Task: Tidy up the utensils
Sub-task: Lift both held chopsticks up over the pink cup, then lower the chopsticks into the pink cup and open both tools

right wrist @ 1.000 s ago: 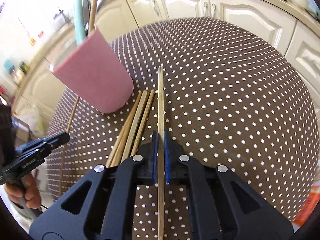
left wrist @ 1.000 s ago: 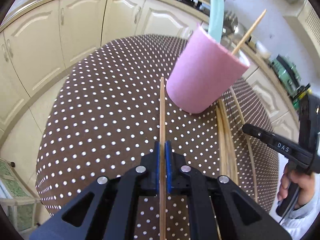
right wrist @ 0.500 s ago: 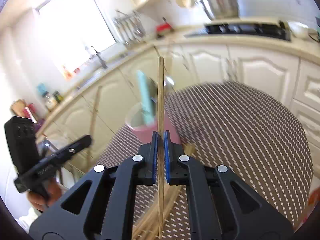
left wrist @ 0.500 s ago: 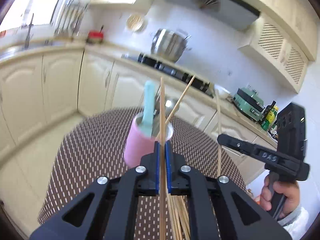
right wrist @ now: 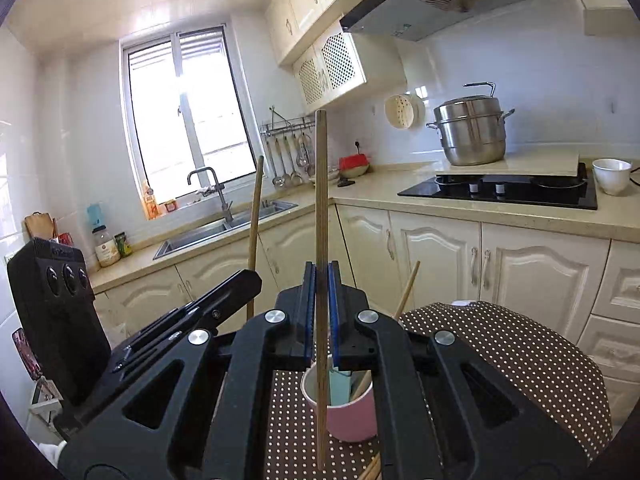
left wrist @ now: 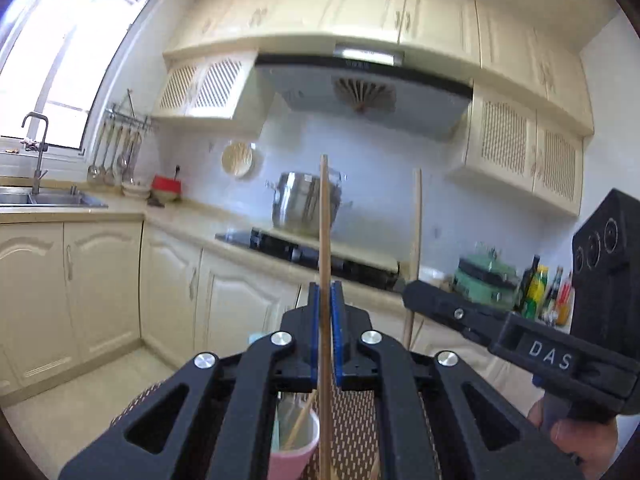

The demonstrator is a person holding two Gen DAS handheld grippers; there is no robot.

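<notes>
Both tongs, left point(left wrist: 325, 312) and right point(right wrist: 320, 300), clamped on upright chopsticks point(right wrist: 321, 216) above pink cup point(right wrist: 352, 420) on desk point(right wrist: 520, 352); risk of sticks clashing or tipping cup if lowered together.

The left gripper point(left wrist: 325, 336) is matt black plastic with blue, finely ribbed pads and shiny metal screw heads; clamped in it is a thin, pale, smooth-looking wooden chopstick point(left wrist: 325, 240). The right gripper point(right wrist: 320, 312) has the same matt black plastic and holds a like wooden chopstick point(right wrist: 320, 200). Below stands a smooth pink plastic-looking cup point(right wrist: 352, 416) on a table under a brown cloth with white dots point(right wrist: 520, 360), matt and woven. Behind, a tall polished steel steamer pot point(right wrist: 472, 132) gleams on a glossy black glass hob point(right wrist: 500, 192).
</notes>
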